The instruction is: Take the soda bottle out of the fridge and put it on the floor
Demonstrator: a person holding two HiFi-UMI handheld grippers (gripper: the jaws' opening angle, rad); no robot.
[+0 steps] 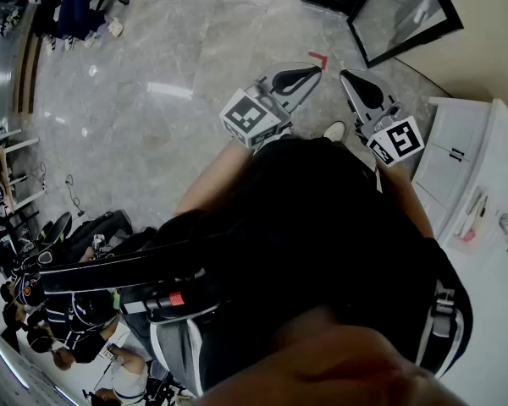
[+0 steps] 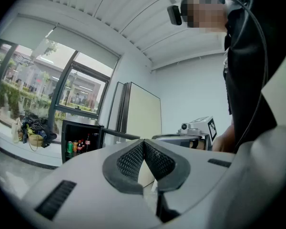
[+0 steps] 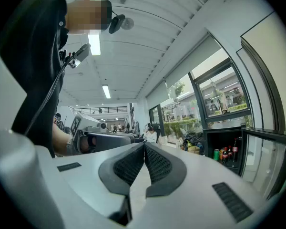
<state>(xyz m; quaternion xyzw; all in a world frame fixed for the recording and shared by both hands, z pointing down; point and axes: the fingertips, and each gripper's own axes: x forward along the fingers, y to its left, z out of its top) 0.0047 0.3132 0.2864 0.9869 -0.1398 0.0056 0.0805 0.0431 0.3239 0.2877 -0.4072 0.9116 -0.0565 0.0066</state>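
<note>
- Right gripper view shows the soda bottle [image 3: 234, 149], a dark upright bottle with a red label. It stands inside the open fridge [image 3: 221, 130] beside other small bottles and a green can [image 3: 216, 154], well apart from both grippers.
- It is too small here to tell glass from plastic. If full, it is probably fairly heavy for its size, stiff and smooth, and perhaps slick from the cold.
- A hold round the body below the shoulder seems safer than the narrow neck, provided the neighbouring bottles are not knocked.
- The glass door [image 3: 269, 159] stands swung open, so the way in looks free.
- The right gripper [image 3: 144, 147] has its jaws pressed together with nothing between them.
- The left gripper [image 2: 143, 144] is likewise closed and empty. Both are held out in front of the person, above the marble floor [image 1: 152, 74].
</note>
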